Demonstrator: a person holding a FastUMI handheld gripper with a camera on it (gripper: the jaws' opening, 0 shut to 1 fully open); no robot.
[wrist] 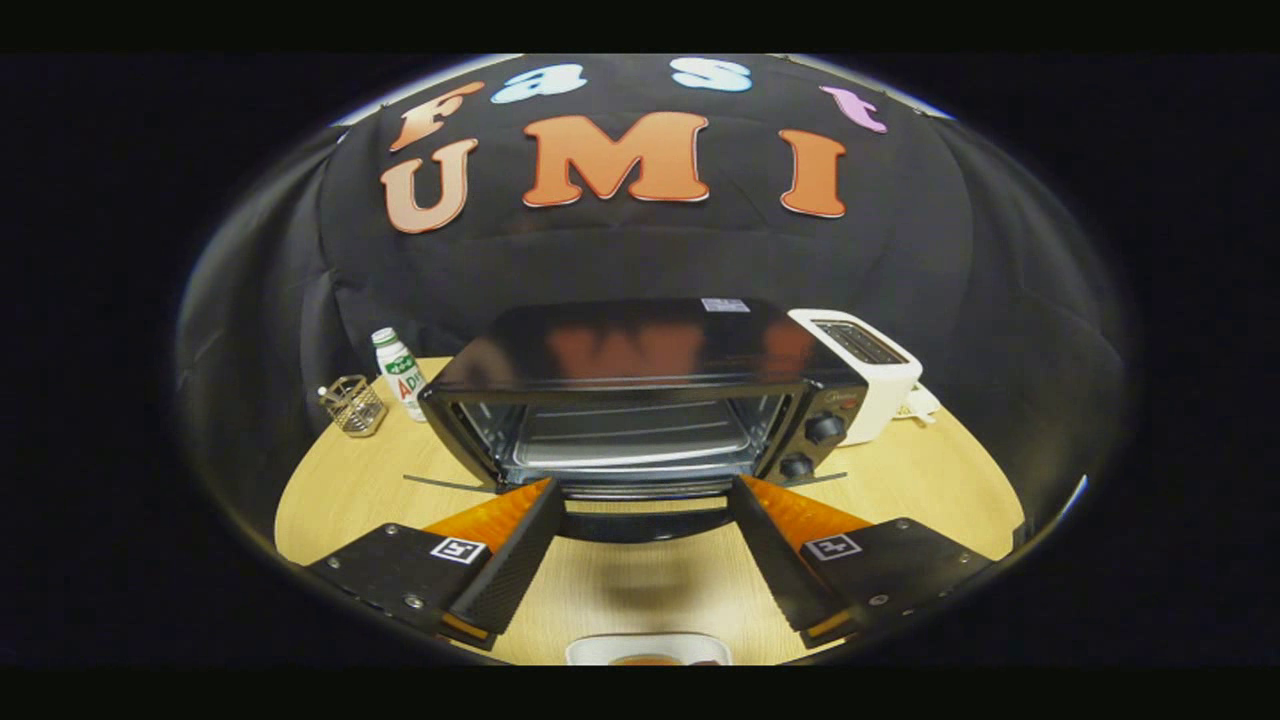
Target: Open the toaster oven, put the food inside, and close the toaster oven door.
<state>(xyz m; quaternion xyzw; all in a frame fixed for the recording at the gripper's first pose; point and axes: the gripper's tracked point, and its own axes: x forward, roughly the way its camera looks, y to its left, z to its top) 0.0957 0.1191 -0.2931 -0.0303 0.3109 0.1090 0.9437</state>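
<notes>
A black toaster oven (pixel 640 400) is seen on a round wooden table (pixel 930 480), just ahead of the gripper (pixel 645 490). Its door (pixel 645 518) is folded down toward the gripper, and a wire rack and tray are visible inside. Two knobs (pixel 812 445) are set on its right panel; a small red brand mark above them is too blurred to be read. The gripper's fingers are spread wide apart, nothing held, with the door's handle edge lying between their tips. A white dish with food (pixel 648 652) is placed on the table below the fingers. A white pop-up toaster (pixel 868 368) stands right of the oven. A small bottle (pixel 400 372) with a green-and-white label, its writing not legible, and a wire basket (pixel 353 404) stand to the left.
</notes>
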